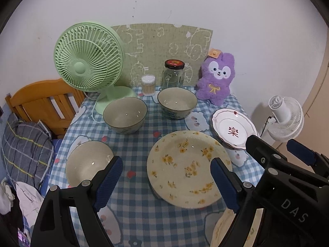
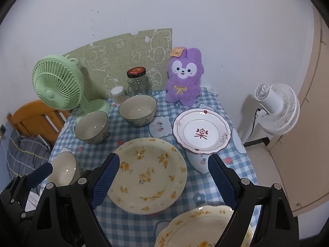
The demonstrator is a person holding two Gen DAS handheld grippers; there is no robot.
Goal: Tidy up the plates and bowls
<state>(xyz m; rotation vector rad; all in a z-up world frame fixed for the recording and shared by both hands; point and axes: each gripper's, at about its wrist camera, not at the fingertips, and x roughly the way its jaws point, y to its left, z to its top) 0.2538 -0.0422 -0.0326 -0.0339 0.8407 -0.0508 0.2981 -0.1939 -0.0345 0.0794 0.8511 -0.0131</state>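
Both the left gripper (image 1: 166, 182) and right gripper (image 2: 163, 182) hover released and empty above the yellow-flowered plate (image 2: 147, 175) lying flat mid-tabletop (image 2: 131, 222), which looks stiff, glazed, slippery and breakable, best pinched at its raised rim.

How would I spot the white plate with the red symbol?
Find the purple plush rabbit at the table's far edge by the wall. Just in front of it lies the white plate. Unlike the cream, yellow-flowered plates nearer, it has a scalloped rim and a red character in the middle.
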